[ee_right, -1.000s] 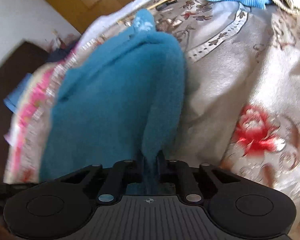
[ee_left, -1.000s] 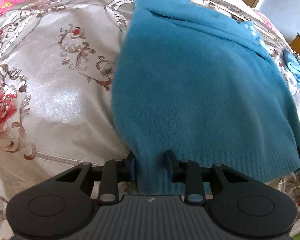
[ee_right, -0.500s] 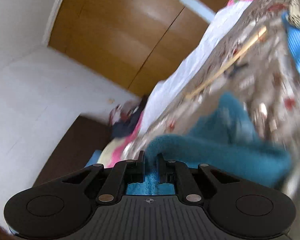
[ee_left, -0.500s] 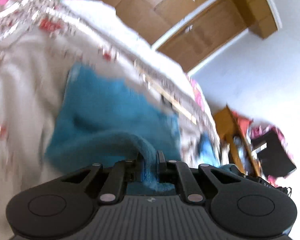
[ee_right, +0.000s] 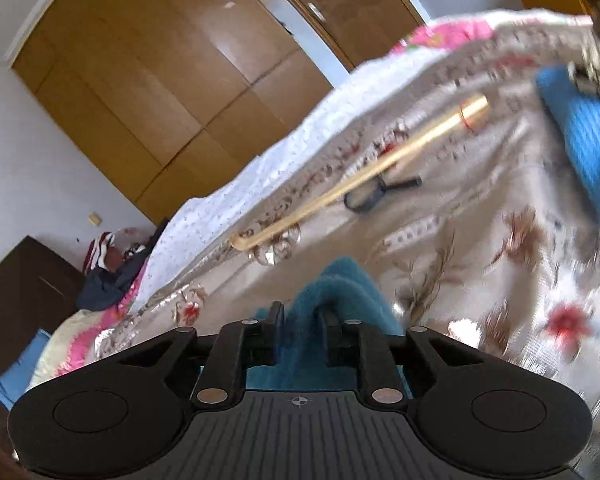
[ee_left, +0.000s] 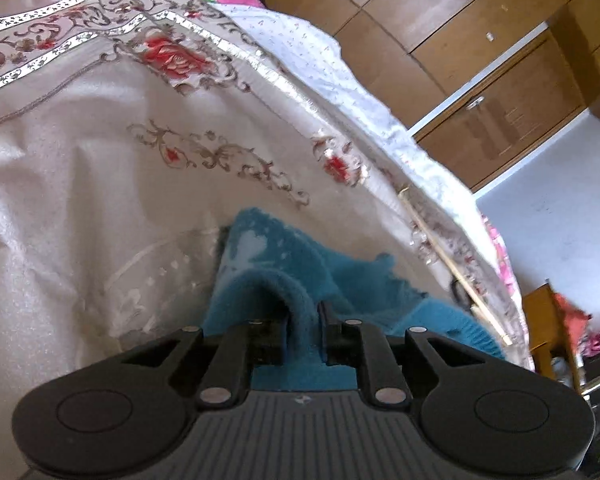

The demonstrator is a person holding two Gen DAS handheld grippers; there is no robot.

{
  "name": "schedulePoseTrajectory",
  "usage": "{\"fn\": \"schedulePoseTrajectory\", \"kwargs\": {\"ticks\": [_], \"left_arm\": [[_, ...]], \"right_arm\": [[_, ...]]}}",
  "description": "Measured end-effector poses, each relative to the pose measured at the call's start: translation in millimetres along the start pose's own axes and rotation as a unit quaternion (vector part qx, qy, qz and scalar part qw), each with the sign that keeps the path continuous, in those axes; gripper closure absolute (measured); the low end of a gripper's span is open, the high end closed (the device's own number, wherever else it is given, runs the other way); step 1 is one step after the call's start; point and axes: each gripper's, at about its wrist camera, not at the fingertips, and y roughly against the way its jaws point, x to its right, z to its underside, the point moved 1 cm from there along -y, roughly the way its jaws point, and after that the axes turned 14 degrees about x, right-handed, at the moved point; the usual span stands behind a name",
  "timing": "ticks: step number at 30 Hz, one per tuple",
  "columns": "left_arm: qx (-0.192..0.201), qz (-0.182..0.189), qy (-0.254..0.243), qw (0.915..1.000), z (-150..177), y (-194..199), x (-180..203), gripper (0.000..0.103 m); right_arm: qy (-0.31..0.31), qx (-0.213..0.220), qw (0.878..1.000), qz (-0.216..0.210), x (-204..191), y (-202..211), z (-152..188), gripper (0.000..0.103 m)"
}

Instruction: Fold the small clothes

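Observation:
A fuzzy teal sweater (ee_left: pixel 276 264) lies bunched on the floral bedspread (ee_left: pixel 100 184), with a pale heart motif at its far end. My left gripper (ee_left: pixel 303 332) is shut on a fold of its hem. In the right wrist view my right gripper (ee_right: pixel 300 332) is shut on another fold of the same teal sweater (ee_right: pixel 340 292). Most of the sweater is hidden below both grippers.
A long wooden stick (ee_right: pixel 364 176) and a black magnifying glass (ee_right: pixel 376 194) lie on the bed beyond the sweater. A bright blue knit garment (ee_right: pixel 588 152) lies at the right. Wooden wardrobes (ee_left: pixel 460 40) stand behind the bed. A dark cabinet (ee_right: pixel 20 292) stands at the left.
Both grippers have carried the sweater's hem forward over its body, toward the far end. The flat sweater is now bunched and mostly under the grippers. Both views have tilted up to the wardrobes.

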Motion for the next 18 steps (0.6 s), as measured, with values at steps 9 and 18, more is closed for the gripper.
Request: {"fn": "schedulePoseTrajectory", "kwargs": {"ticks": [9,18], "left_arm": [[-0.001,0.008,0.111,0.9937,-16,8,-11,0.058],[0.095,-0.054,-0.027,0.9937,-18,60,12,0.031]], "right_arm": [[0.059,0.029,0.998,0.009,-21,8,-19,0.06],[0.239,-0.007,0.97,0.037,-17,21,31,0.062]]}}
